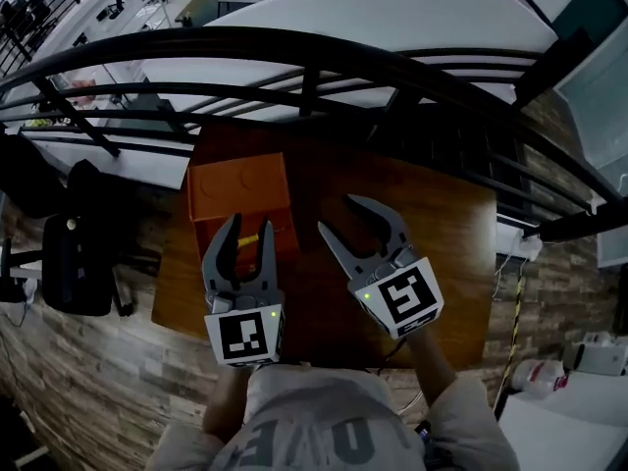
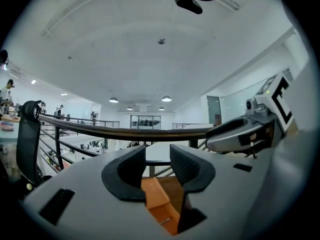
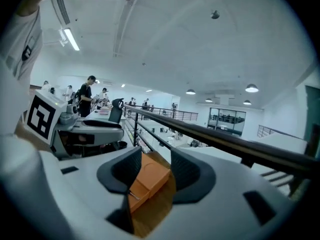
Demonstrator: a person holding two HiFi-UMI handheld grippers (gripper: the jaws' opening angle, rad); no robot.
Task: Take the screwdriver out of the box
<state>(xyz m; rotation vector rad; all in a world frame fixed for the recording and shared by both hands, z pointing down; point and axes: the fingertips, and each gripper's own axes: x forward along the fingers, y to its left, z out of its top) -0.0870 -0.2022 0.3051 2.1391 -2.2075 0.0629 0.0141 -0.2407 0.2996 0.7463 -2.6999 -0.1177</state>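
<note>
An orange box (image 1: 238, 192) lies at the back left of the brown table (image 1: 442, 234), its flat lid part toward the railing. In its near part a yellow screwdriver handle (image 1: 249, 236) shows. My left gripper (image 1: 249, 224) hovers over that near part, open, with the handle seen between its fingers and nothing gripped. In the left gripper view the box (image 2: 159, 204) lies low between the open left gripper (image 2: 157, 164). My right gripper (image 1: 339, 216) stands open over bare table just right of the box. The right gripper view shows the box (image 3: 149, 178) past the open right gripper (image 3: 156, 166).
A dark metal railing (image 1: 294, 52) runs right behind the table, with a drop to a lower floor beyond. A black office chair (image 1: 78, 253) stands left of the table. White bins (image 1: 579, 361) sit on the floor to the right.
</note>
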